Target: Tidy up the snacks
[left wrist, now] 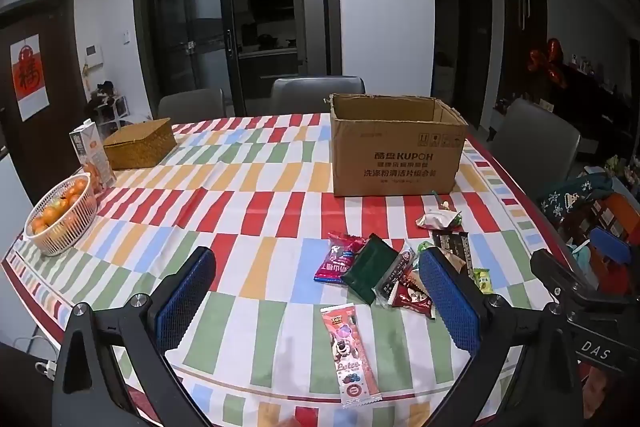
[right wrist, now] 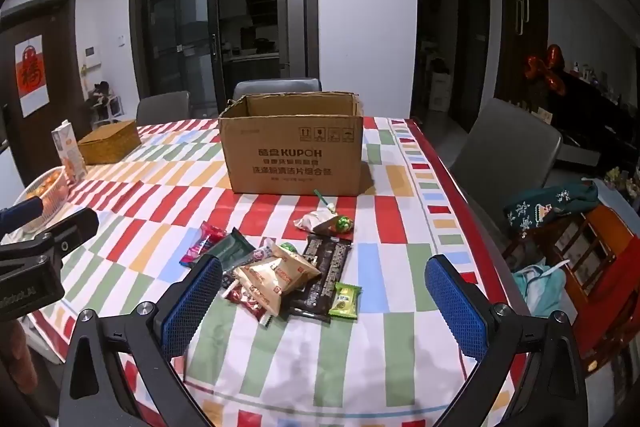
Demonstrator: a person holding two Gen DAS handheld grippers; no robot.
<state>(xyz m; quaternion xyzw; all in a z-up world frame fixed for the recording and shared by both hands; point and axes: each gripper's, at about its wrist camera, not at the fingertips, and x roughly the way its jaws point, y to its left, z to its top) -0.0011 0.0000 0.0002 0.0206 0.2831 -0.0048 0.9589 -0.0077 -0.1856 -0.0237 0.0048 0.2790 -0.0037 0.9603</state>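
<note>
Broadly: checked tablecloth, open cardboard box upright toward the far side, snack pile in front of it, apart from the box. Nearer still, alone on the cloth, a long pink packet. Both grippers, left and right, spread wide above the cloth, angled down, pinching nothing.

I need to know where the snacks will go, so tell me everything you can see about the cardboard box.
The cardboard box is brown corrugated card, open at the top with worn, slightly torn edges. Its front bears dark print reading KUPOH, lines of Chinese characters and handling symbols. It stands upright on the striped tablecloth, beyond the snack pile. No snack touches it, and its floor is hidden.
</note>
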